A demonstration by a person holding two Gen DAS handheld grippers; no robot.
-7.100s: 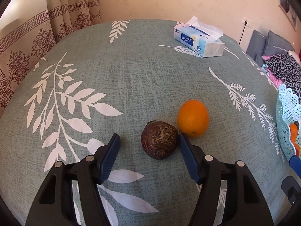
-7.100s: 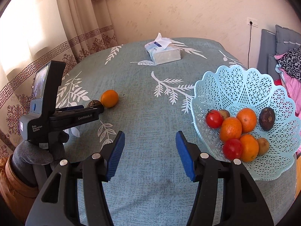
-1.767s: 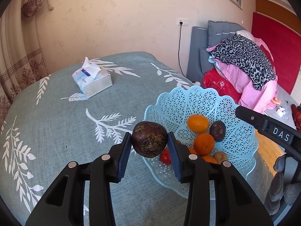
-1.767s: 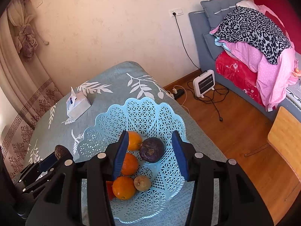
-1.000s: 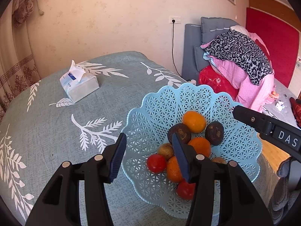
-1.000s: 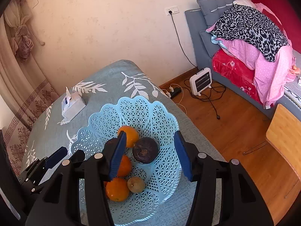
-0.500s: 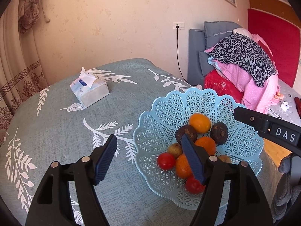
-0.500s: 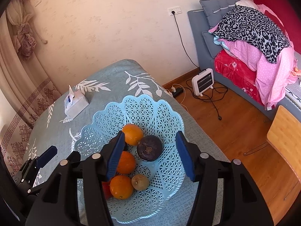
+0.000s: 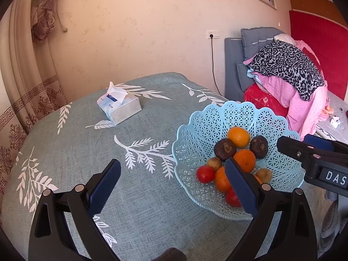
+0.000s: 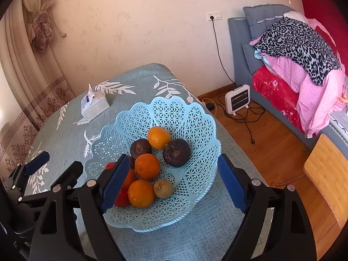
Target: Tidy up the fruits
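Note:
A light blue lattice basket point(image 9: 204, 119) point(image 10: 195, 117) stands on the table near its right edge. It holds several oranges point(image 9: 238, 136) point(image 10: 147, 166), two dark brown round fruits point(image 9: 225, 149) point(image 10: 176, 152), red tomatoes point(image 9: 205, 174) and small brown fruits point(image 10: 163, 188). My left gripper point(image 9: 171, 187) is open and empty, raised above the table just left of the basket. My right gripper point(image 10: 171, 184) is open and empty, hovering over the basket's near side. The left gripper also shows at the left of the right wrist view point(image 10: 37, 161).
A tissue box point(image 9: 118, 108) point(image 10: 93, 105) lies at the table's far side. The table wears a teal leaf-print cloth point(image 9: 87, 152). Beyond the right edge are a wooden floor, a small heater point(image 10: 238, 100) with cables, a sofa piled with clothes point(image 10: 300, 50), and a wooden stool point(image 10: 328, 174).
The dark brown fruit held in my left gripper was let go into the basket. The left gripper opened wide and drew back to the left. The right gripper opened wider over the basket.

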